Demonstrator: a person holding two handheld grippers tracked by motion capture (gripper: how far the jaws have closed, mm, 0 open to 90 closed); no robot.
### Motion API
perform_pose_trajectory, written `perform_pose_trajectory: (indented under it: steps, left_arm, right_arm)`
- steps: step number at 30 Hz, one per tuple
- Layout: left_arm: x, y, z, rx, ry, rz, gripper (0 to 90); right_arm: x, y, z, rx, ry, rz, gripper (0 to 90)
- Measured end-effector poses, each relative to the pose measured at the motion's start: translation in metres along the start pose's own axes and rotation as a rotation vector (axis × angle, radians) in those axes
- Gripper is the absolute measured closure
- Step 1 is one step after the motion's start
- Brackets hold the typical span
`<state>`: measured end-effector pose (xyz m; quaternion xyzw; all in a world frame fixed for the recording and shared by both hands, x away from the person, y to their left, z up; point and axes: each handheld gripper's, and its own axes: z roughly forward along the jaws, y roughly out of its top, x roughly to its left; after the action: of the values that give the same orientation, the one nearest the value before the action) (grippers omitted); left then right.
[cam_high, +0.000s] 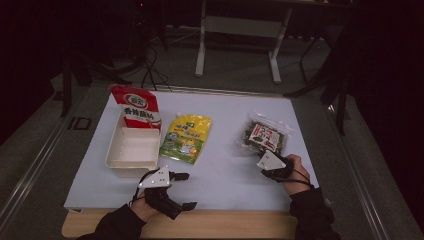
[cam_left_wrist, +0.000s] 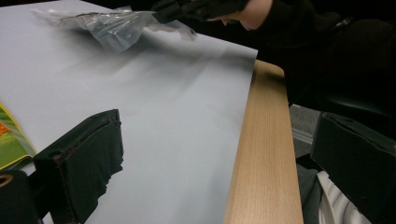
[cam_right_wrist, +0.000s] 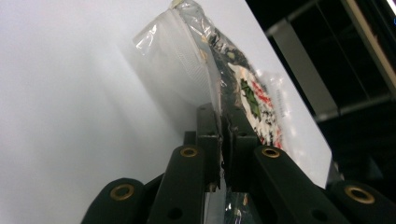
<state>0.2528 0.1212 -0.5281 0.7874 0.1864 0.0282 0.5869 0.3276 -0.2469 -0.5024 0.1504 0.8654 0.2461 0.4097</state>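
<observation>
A clear plastic bag of dark snack with a red-and-white label (cam_high: 263, 136) is seen in the high view at the right of the pale sheet covering the table (cam_high: 225, 175), its near edge under the right gripper (cam_high: 272, 161). What that view cannot settle is given by the right gripper view: the two black jaws are brought together on the bag's (cam_right_wrist: 224, 79) near edge, with the transparent film pinched between the pads – the rest of the bag is lifted off the sheet and stands on edge beyond them. In the left gripper view the left gripper's (cam_left_wrist: 215, 154) jaws stand wide apart with nothing between them, over the sheet and the bare wooden table edge (cam_left_wrist: 264, 154). Three packets are counted – the clear bag, a yellow-green pouch (cam_high: 186, 138) and a red-and-white packet (cam_high: 137, 106) – plus one white rectangular tray (cam_high: 131, 148) and two grippers.
</observation>
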Motion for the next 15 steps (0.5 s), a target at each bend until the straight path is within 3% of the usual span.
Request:
perform_pose_trajectory:
  steps: [5,6,10,11,14,15]
  left_arm:
    - [0.0,0.0,0.0,0.007,0.004,0.006,3.1]
    - [0.0,0.0,0.0,0.008,0.004,0.006,3.1]
    - [0.0,0.0,0.0,0.009,0.007,0.007,3.1]
    - [0.0,0.0,0.0,0.009,0.006,0.008,3.1]
    - [0.0,0.0,0.0,0.012,0.007,0.011,3.1]
    - [0.0,0.0,0.0,0.013,0.007,0.011,3.1]
  right_arm:
    - [0.009,0.016,-0.012,-0.069,0.059,-0.023,86.6]
    - [0.013,0.022,-0.019,-0.106,0.103,-0.021,86.4]
    - [0.019,0.029,-0.028,-0.153,0.137,-0.035,86.3]
    - [0.023,0.033,-0.034,-0.189,0.199,-0.037,86.1]
    - [0.029,0.036,-0.037,-0.204,0.233,-0.047,85.9]
    - [0.038,0.04,-0.04,-0.194,0.285,-0.082,85.1]
